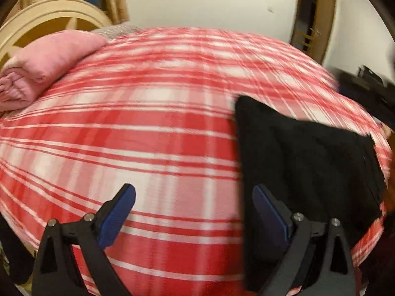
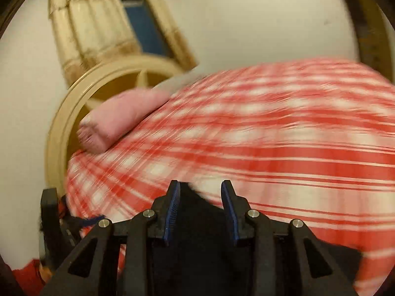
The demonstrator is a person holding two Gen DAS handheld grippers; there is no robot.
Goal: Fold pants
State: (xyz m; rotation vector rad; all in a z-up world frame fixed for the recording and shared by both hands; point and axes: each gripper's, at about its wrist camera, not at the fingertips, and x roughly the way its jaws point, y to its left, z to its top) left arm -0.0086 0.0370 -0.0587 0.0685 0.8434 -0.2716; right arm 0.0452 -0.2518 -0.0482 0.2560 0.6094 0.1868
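The black pants [image 1: 308, 172] lie folded into a compact block on the red and white plaid bed cover [image 1: 148, 135], at the right in the left wrist view. My left gripper [image 1: 193, 209] is wide open and empty above the cover, its right finger over the pants' left edge. In the right wrist view the pants [image 2: 197, 222] lie under and between the fingers of my right gripper [image 2: 200, 197], which is partly open; I cannot tell if the fabric touches the pads. Both views are blurred by motion.
A folded pink cloth [image 1: 47, 61] lies at the bed's far left corner, seen also in the right wrist view [image 2: 116, 118]. A cream curved headboard [image 2: 74, 103] stands behind it, with curtains [image 2: 86, 29]. A door [image 1: 313, 17] is at the far right wall.
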